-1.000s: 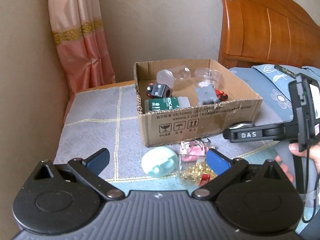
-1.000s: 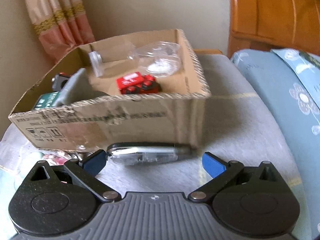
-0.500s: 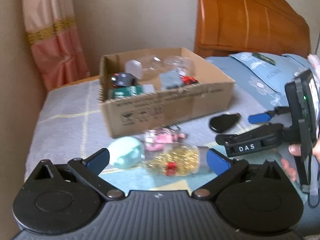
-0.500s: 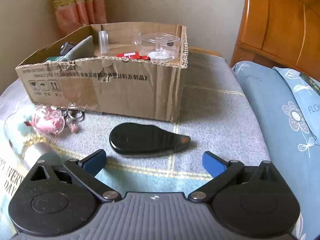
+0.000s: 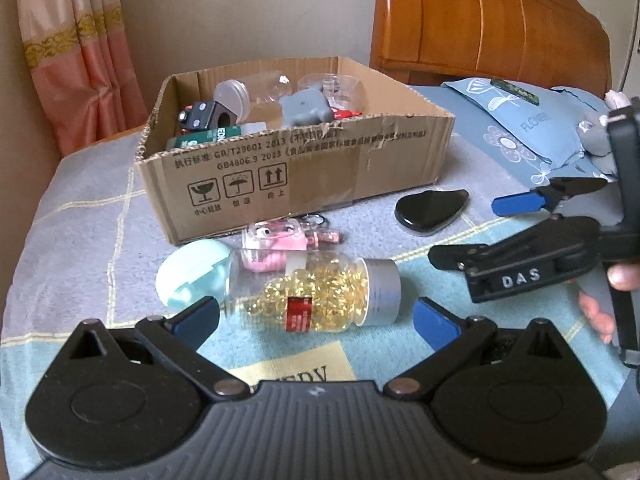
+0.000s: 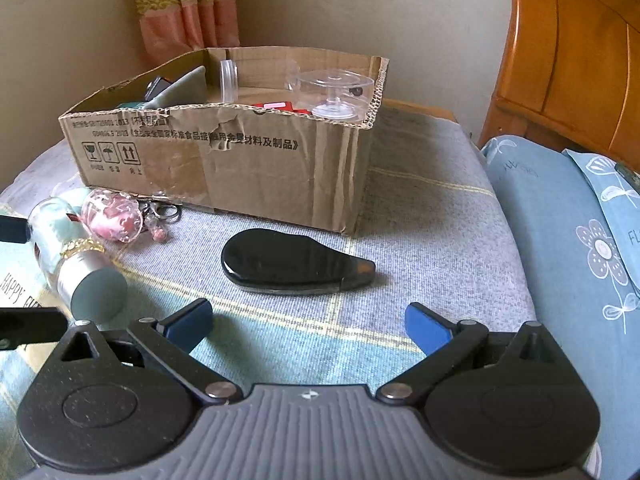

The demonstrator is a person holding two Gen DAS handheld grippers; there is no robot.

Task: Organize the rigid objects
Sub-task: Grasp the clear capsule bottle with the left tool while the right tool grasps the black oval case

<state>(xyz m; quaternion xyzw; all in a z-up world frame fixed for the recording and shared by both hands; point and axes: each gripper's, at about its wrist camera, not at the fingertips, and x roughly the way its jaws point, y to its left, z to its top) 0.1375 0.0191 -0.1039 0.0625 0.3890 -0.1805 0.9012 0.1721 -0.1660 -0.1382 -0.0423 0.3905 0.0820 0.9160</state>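
A cardboard box (image 5: pixel 304 184) (image 6: pixel 224 160) holding several small items stands on the bedspread. In front of it lie a clear bottle of yellow capsules (image 5: pixel 316 292) (image 6: pixel 76 268) on its side, a mint green case (image 5: pixel 188 272), a pink keychain charm (image 5: pixel 276 240) (image 6: pixel 114 218) and a black teardrop-shaped object (image 5: pixel 430 208) (image 6: pixel 288 262). My left gripper (image 5: pixel 316 318) is open just short of the capsule bottle, empty. My right gripper (image 6: pixel 308 326) (image 5: pixel 480 232) is open and empty, a little short of the black object.
A wooden headboard (image 5: pixel 480 20) (image 6: pixel 572 52) and blue floral pillows (image 5: pixel 520 124) (image 6: pixel 580 240) lie to the right. A pink curtain (image 5: pixel 76 52) hangs at the back left. A hand (image 5: pixel 616 288) holds the right gripper's handle.
Both grippers have pulled back from the box. The black object, close between the right fingers a second ago, now lies farther ahead. The capsule bottle has come into full view before the left gripper.
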